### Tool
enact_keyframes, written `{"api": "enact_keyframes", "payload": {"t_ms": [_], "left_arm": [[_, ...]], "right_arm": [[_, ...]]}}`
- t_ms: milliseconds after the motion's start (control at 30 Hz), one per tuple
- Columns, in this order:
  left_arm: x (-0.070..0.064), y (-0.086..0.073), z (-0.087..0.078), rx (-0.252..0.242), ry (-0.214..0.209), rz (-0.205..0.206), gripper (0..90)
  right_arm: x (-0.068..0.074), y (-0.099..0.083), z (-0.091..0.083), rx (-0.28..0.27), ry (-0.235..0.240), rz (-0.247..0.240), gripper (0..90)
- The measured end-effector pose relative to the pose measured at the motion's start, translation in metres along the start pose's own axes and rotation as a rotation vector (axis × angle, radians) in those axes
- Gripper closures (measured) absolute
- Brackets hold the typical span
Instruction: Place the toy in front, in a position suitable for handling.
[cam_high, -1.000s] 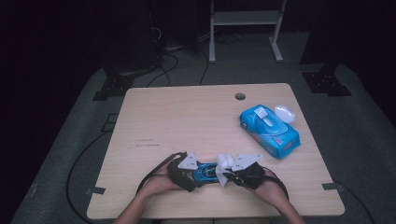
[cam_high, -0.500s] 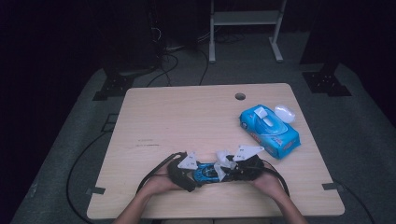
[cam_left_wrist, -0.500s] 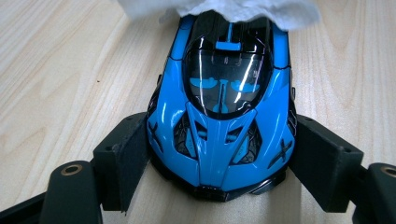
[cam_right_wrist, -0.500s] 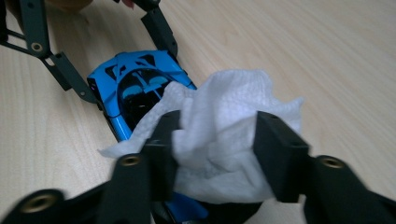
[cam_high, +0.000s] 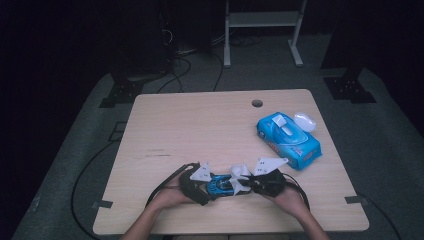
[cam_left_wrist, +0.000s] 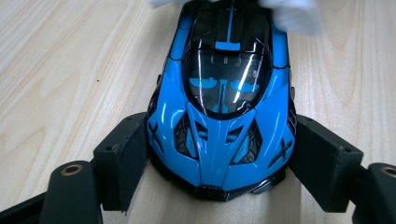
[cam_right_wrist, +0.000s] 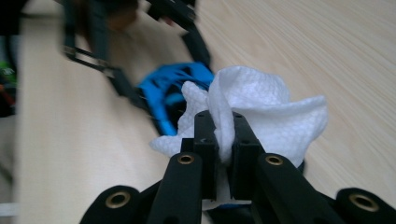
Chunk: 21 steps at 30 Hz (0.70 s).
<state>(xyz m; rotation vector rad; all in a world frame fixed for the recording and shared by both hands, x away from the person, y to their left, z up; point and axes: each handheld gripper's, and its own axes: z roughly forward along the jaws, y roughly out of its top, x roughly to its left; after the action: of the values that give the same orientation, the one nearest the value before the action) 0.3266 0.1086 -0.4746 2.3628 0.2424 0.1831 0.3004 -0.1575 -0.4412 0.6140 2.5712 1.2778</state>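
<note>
A blue toy car (cam_left_wrist: 219, 98) with a dark windscreen sits on the table, its front end clamped between the two pads of my left gripper (cam_left_wrist: 219, 163). In the high view the toy car (cam_high: 218, 184) lies near the front edge between both hands, with the left gripper (cam_high: 206, 186) on its left. My right gripper (cam_right_wrist: 223, 140) is shut on a crumpled white wipe (cam_right_wrist: 261, 112), which rests against the far end of the toy car (cam_right_wrist: 173, 88). From above, the wipe (cam_high: 240, 175) and the right gripper (cam_high: 245, 184) meet the car's right end.
A blue pack of wipes (cam_high: 288, 139) with its white lid flipped open lies at the right of the wooden table (cam_high: 200, 125). A small round hole (cam_high: 257, 103) is near the far edge. Cables trail off the front left.
The right gripper with the wipe has shifted slightly left along the car. The left gripper and the car have stayed put.
</note>
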Motion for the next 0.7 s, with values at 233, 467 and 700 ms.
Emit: {"api": "enact_keyframes", "payload": {"t_ms": [233,467,700], "left_arm": [[0.000,0.000,0.000,0.002,0.002,0.004,24.2],[0.000,0.000,0.001,-0.002,0.000,0.002,24.2],[0.001,0.001,0.000,0.004,-0.002,0.008,24.3]], "right_arm": [[0.009,0.000,-0.013,-0.003,0.104,0.009,76.4],[-0.001,-0.001,-0.010,-0.006,-0.007,-0.024,53.8],[-0.008,0.000,0.016,0.005,-0.037,0.013,62.3]]}}
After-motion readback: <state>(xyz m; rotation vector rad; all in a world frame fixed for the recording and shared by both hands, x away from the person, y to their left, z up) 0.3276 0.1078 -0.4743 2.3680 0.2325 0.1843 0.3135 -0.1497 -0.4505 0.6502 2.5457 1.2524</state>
